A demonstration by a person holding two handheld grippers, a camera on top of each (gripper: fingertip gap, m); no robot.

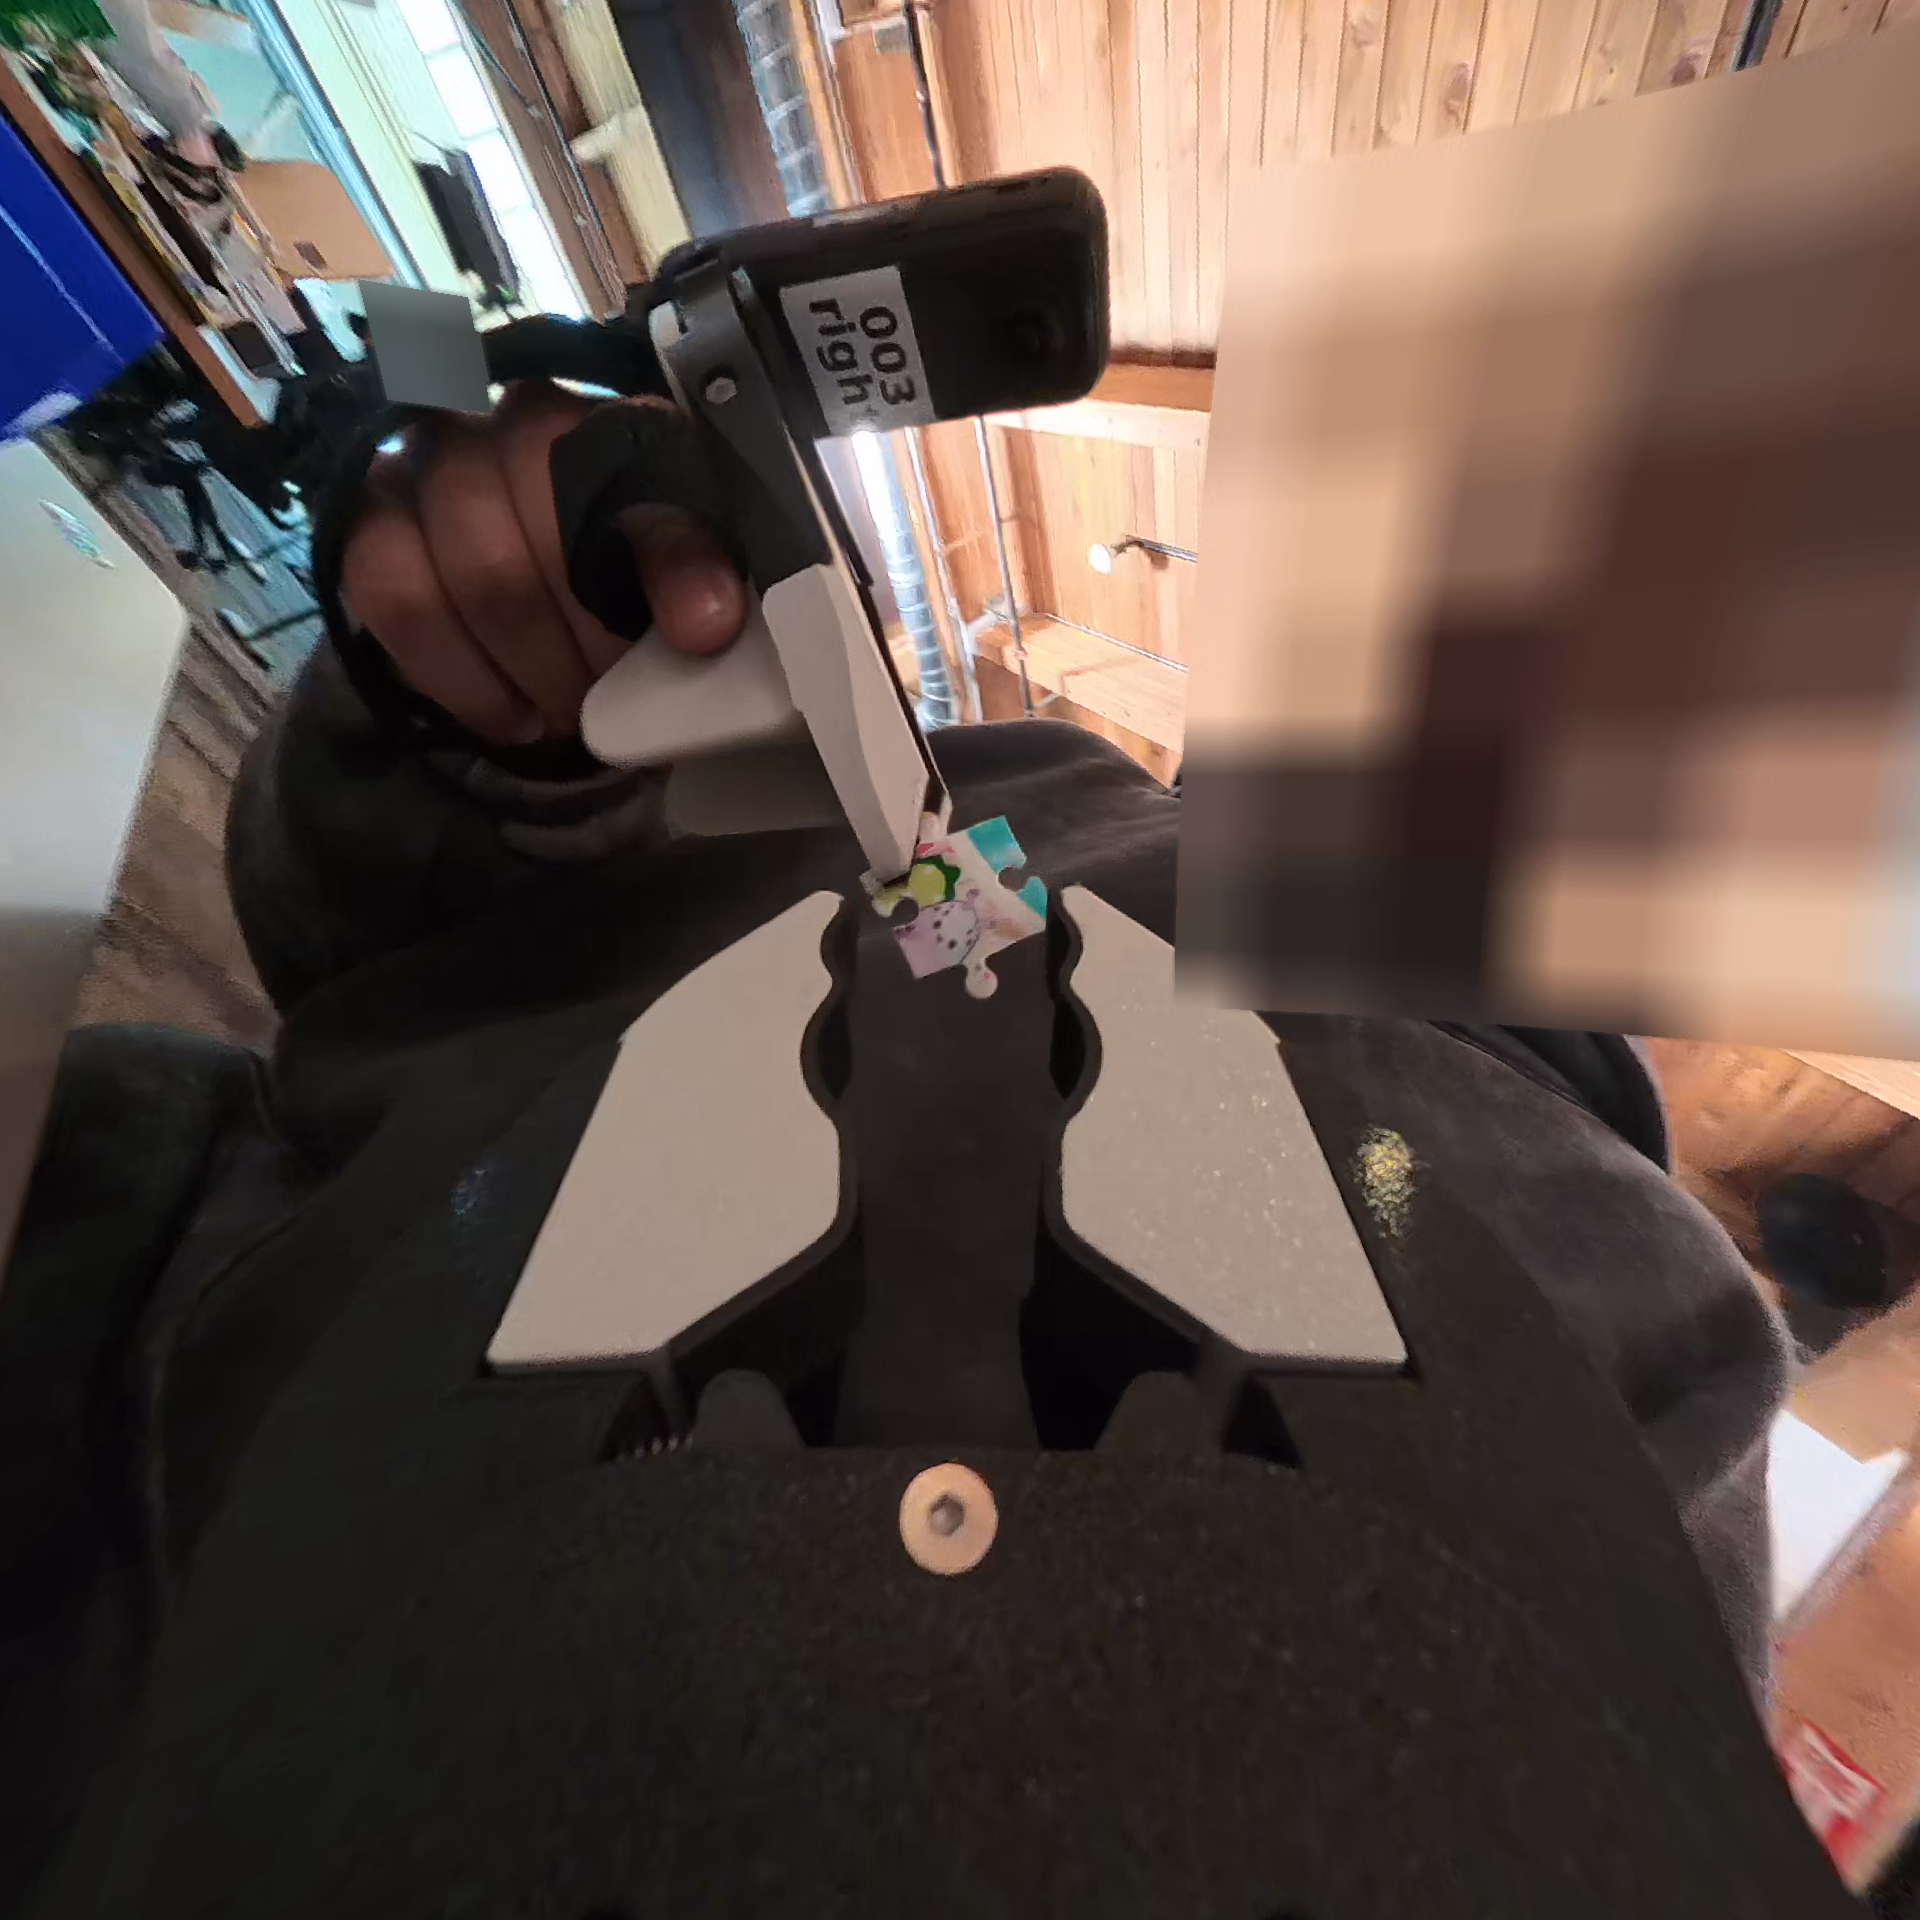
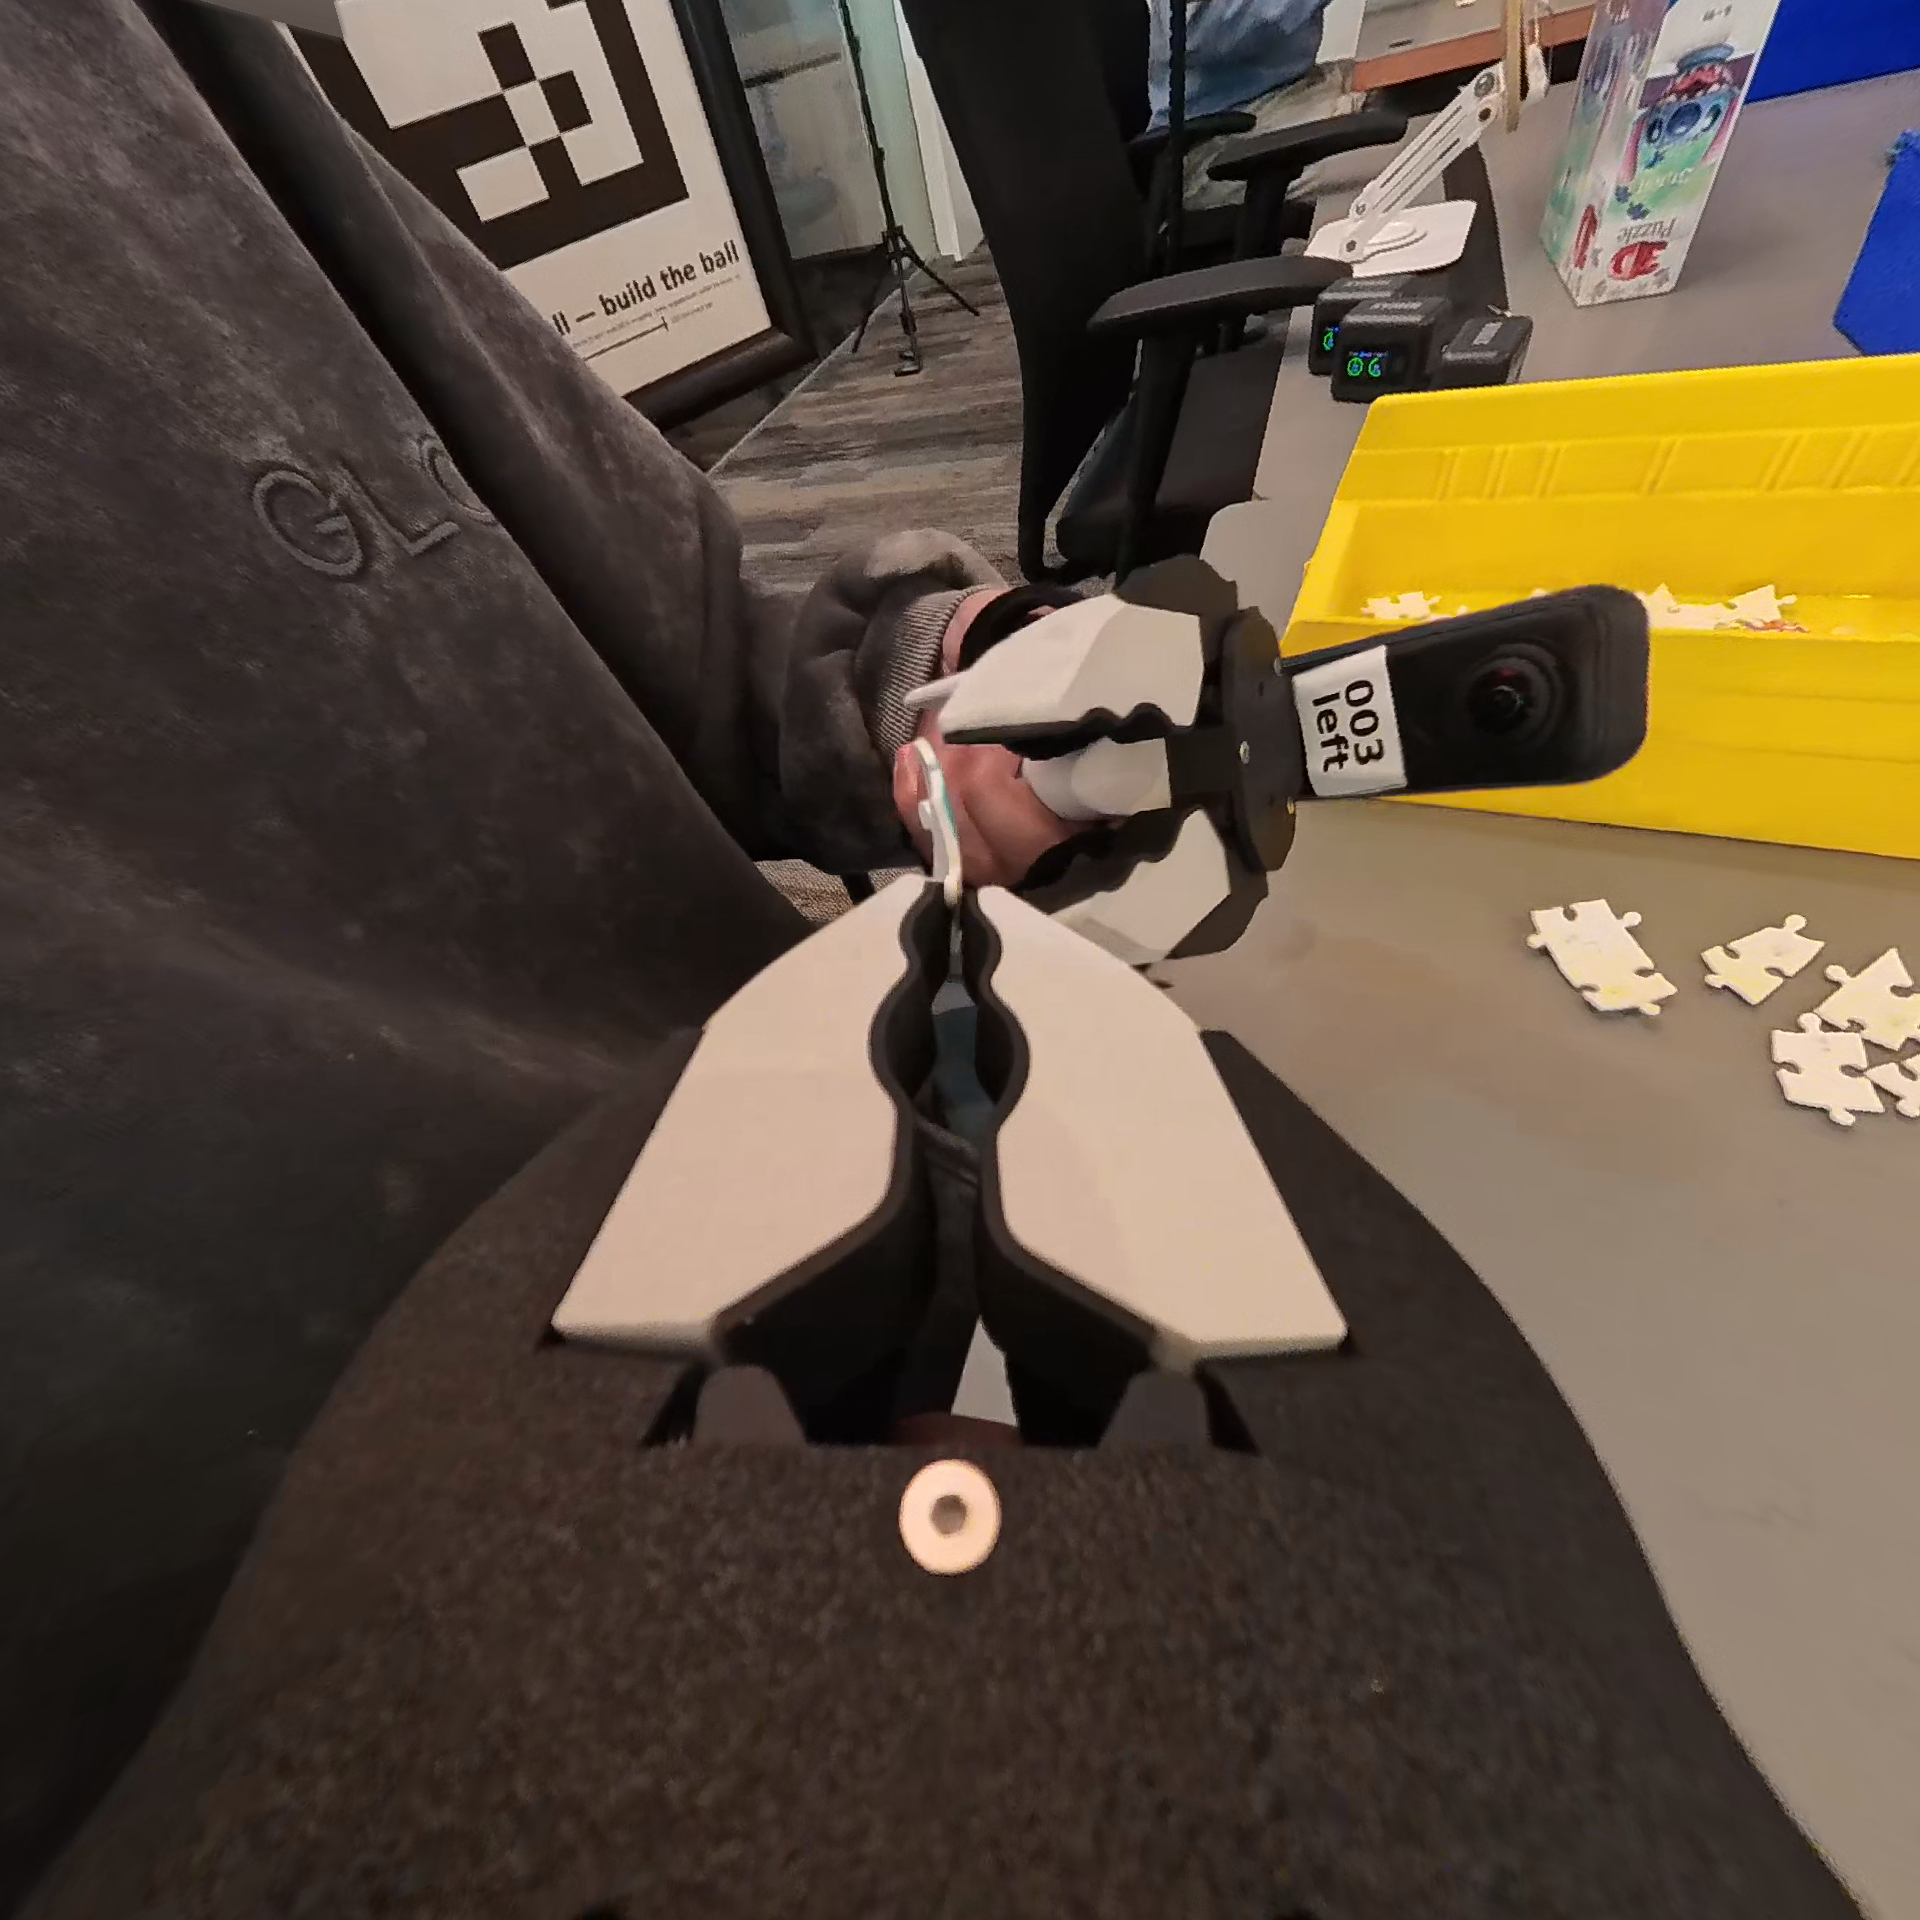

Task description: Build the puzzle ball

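We see the grey bench [image 2: 1455, 1299] on the right, and on it the yellow bin [image 2: 1621, 748] with pale pieces inside, well apart from where we work. Near its front, several loose puzzle pieces [image 2: 1766, 997] lie face down on the bench. Both tools are lifted in front of the person's dark sweatshirt [image 2: 312, 727], away from any support. The right gripper [image 2: 951, 904] has its jaws nearly closed on the edge of a small joined puzzle section [image 1: 961, 904], which it holds only at one corner. The left gripper [image 1: 951, 914] stands with its jaws wide, just beside this section, holding nothing. We judge the main risk is here: the grip is thin, so if the left jaws close crooked or push sideways, the section can twist, come apart, or fall to the lap.
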